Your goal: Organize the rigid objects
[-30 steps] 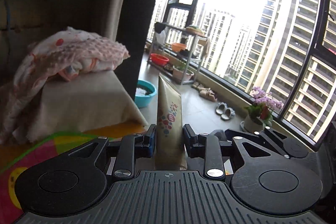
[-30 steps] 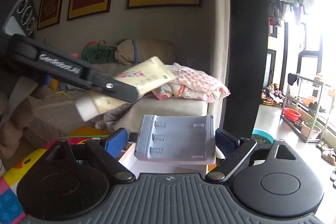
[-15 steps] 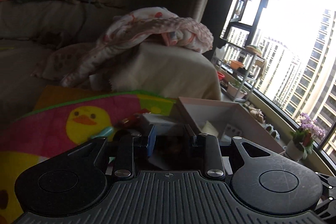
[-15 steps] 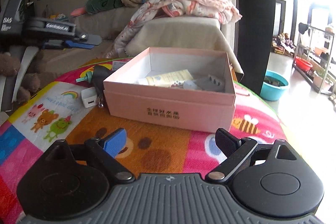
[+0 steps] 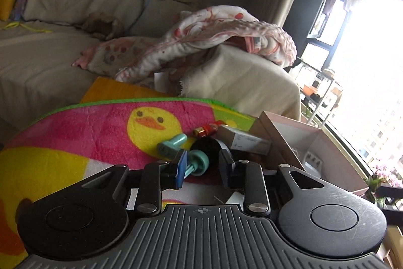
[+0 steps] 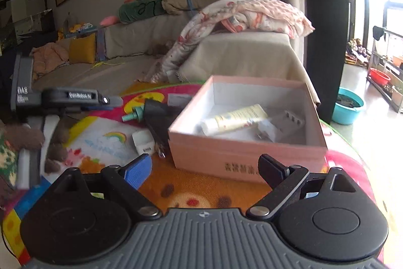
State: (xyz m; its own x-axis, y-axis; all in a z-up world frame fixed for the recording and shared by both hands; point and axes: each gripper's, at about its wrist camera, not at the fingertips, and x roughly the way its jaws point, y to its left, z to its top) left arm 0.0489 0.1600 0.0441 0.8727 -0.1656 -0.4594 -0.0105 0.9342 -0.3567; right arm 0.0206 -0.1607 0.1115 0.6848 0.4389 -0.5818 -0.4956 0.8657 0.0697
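Note:
A pink cardboard box [image 6: 241, 158] stands on the colourful play mat; it holds a cream tube [image 6: 239, 117] and a grey plastic holder [image 6: 282, 124]. My right gripper [image 6: 209, 169] is open and empty, just in front of the box. My left gripper [image 5: 202, 165] is open and empty, low over the mat left of the box [image 5: 297, 143]. Ahead of it lie a teal plastic piece [image 5: 172, 146], a black object [image 5: 209, 146], a small brown carton [image 5: 241, 140] and a red-gold item [image 5: 207, 129]. The left gripper also shows in the right wrist view [image 6: 110, 100].
A white charger cube [image 6: 143, 143] and a black object [image 6: 157, 115] lie on the mat [image 6: 105, 140] left of the box. A beige sofa [image 6: 241, 54] with a pink blanket [image 6: 252, 11] stands behind. A teal basin [image 6: 348, 105] sits on the floor at right.
Both grippers have let go: the tube and the grey holder now lie in the box. Both grippers have dropped towards the mat; the left has swung to the loose items left of the box.

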